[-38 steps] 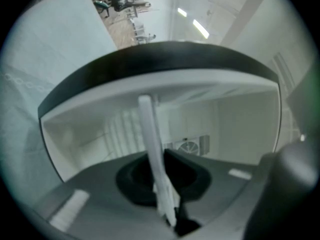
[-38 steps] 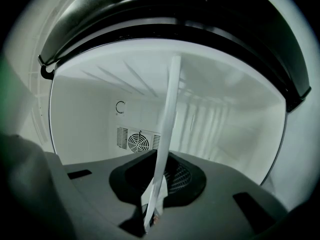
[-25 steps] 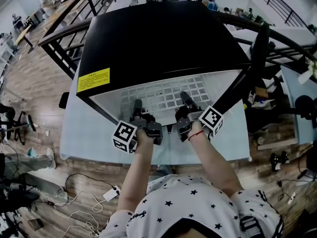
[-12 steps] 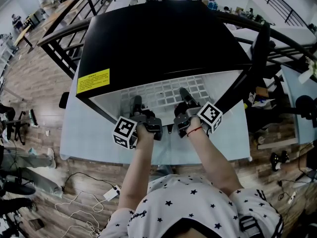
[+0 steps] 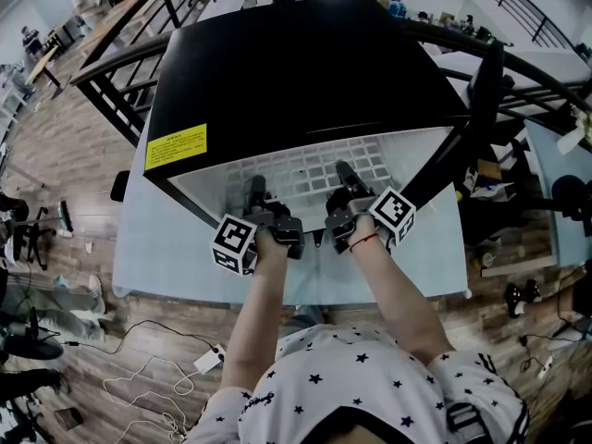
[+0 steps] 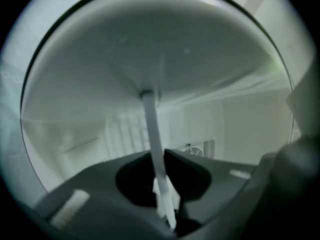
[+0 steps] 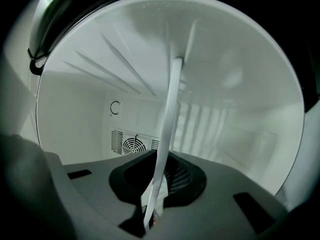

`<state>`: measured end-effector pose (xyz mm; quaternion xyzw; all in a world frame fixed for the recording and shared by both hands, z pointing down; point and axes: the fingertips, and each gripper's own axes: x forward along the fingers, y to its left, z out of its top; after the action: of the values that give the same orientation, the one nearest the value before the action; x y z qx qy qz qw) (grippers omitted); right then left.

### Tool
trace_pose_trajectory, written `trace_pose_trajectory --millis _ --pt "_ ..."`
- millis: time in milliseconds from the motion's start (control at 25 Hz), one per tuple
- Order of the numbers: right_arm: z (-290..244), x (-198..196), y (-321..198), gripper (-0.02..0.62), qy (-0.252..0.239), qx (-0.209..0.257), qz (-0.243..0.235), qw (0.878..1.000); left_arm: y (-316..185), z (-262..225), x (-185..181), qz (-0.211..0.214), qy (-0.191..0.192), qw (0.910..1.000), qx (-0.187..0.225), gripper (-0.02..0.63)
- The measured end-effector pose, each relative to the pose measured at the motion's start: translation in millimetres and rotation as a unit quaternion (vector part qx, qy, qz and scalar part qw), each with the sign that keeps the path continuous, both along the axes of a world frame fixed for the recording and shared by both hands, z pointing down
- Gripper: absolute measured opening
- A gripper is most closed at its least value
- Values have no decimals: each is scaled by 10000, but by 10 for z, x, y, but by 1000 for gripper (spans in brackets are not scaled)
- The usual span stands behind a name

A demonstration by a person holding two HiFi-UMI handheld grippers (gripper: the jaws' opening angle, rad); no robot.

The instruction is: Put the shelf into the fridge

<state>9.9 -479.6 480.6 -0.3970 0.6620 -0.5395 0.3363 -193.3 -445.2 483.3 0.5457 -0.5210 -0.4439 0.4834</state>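
Observation:
The white grid shelf (image 5: 305, 176) lies level inside the open black fridge (image 5: 296, 72), its front edge toward me. My left gripper (image 5: 256, 194) is shut on the left of that front edge, and my right gripper (image 5: 342, 176) is shut on the right of it. In the left gripper view the shelf (image 6: 151, 131) shows edge-on as a thin white strip running out from between the jaws of the left gripper (image 6: 161, 171). In the right gripper view the shelf (image 7: 170, 109) shows the same way, clamped in the right gripper (image 7: 157, 171), with ribbed white walls around it.
The fridge stands on a pale table (image 5: 153, 248) and carries a yellow label (image 5: 174, 148) on its left front corner. A fan vent (image 7: 131, 144) sits low on the back wall. The black door (image 5: 481, 100) stands open at the right. Cables lie on the wooden floor (image 5: 157, 377).
Both grippers have moved a little forward toward the fridge, carrying the shelf slightly deeper inside. Their hold on the shelf has not changed.

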Motion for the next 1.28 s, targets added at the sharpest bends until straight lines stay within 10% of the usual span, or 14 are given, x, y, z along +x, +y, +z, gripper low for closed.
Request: trace_pose_trajectory --millis 880,1280 --pt "-126 110 339 115 162 58 -139 9998 396 -93 130 36 -134 9998 157 156" --pt "-255 215 902 77 1209 478 -312 9910 957 -125 328 321 -1395 9896 -145 27"
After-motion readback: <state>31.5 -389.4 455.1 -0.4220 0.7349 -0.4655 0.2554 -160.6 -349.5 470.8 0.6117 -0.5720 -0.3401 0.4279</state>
